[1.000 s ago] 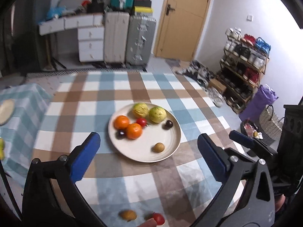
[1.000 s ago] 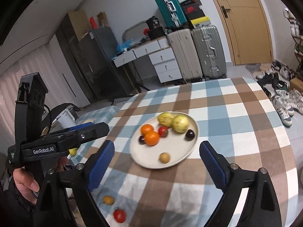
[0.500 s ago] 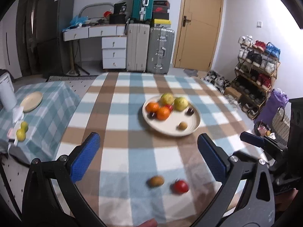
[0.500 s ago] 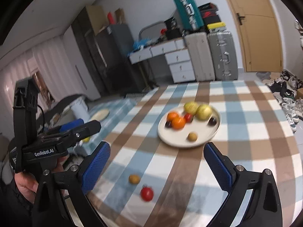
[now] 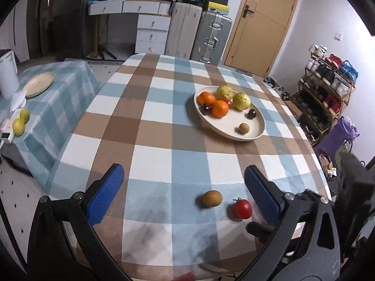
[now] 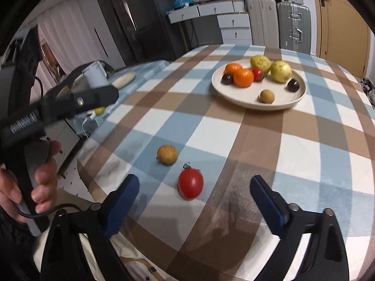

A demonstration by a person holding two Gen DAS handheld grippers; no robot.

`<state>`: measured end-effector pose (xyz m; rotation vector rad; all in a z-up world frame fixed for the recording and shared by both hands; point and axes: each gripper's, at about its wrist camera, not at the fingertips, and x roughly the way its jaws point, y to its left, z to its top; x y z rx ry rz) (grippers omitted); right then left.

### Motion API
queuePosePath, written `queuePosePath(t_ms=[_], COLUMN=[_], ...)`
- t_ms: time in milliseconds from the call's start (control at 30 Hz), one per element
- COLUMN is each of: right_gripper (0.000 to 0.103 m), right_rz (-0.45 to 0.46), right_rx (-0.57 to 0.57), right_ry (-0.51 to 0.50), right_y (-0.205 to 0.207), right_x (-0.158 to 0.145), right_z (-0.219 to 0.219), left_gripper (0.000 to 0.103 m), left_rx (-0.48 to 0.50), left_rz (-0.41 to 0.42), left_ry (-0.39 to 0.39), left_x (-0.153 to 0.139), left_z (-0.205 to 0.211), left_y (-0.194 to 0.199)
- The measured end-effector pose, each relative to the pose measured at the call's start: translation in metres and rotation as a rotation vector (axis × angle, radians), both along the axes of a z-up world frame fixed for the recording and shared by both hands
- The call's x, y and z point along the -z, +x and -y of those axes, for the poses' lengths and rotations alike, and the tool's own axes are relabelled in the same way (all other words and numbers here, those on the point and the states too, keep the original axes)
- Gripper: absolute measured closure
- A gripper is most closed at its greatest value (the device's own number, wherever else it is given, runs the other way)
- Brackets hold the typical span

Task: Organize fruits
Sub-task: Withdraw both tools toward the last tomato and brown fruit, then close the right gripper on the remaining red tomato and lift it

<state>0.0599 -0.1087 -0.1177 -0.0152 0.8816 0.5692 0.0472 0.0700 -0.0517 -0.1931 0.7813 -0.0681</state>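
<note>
A cream plate [image 5: 234, 135] on the checked tablecloth holds two oranges, two yellow-green fruits, a small red fruit, two dark plums and a brown fruit. Near the table's front edge lie a loose brown fruit [image 5: 212, 198] and a red tomato [image 5: 242, 208]. My left gripper [image 5: 184, 175] is open above them, both fruits showing between its blue fingers, the tomato close to the right one. My right gripper [image 6: 194, 185] hangs low over the tomato [image 6: 190, 182]; its jaws are closing, the tomato sits between them untouched, and the brown fruit [image 6: 167, 155] lies just beyond.
A lower side table [image 5: 58, 107] with a checked cloth stands to the left, carrying a plate, two yellow fruits and a white jug. Suitcases, drawers and a door line the far wall. A shoe rack [image 5: 328, 89] stands at the right. A hand [image 6: 44, 180] grips the left tool.
Both grippers have dropped and drawn back toward the table's near edge. The two loose fruits, earlier at the bottom of the views, now lie between the fingers. The plate looks farther off.
</note>
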Motion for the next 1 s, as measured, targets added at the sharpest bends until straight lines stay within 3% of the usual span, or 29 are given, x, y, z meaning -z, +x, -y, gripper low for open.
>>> queuePosePath(t_ms=[33, 167, 300, 333, 533, 1000], right_gripper=[0.022, 0.027, 0.039, 0.047, 0.074, 0.075], right_rz=[-0.013, -0.045, -0.039, -0.045, -0.074, -0.054], right_rx=[-0.009, -0.019, -0.024, -0.022, -0.048, -0.004], right_ry=[-0.009, -0.039, -0.051, -0.055, -0.062, -0.006], right_y=[0.002, 0.006, 0.01, 0.011, 0.013, 0.015], right_x=[0.004, 0.015, 0.017, 0.018, 0.023, 0.004], right_z=[-0.003, -0.009, -0.013, -0.014, -0.02, -0.005], left_gripper=[0.001, 0.001, 0.001, 0.001, 0.001, 0.001], left_rx=[-0.001, 0.017, 0.025, 0.027, 0.021, 0.036], left_rz=[0.0, 0.004, -0.005, -0.009, -0.026, -0.091], left_ry=[0.001, 0.0, -0.005, -0.01, -0.01, -0.023], left_x=[0.0, 0.0, 0.0, 0.001, 0.005, 0.024], left_z=[0.0, 0.004, 0.007, 0.007, 0.007, 0.008], left_y=[0.001, 0.003, 0.004, 0.004, 0.006, 0.015])
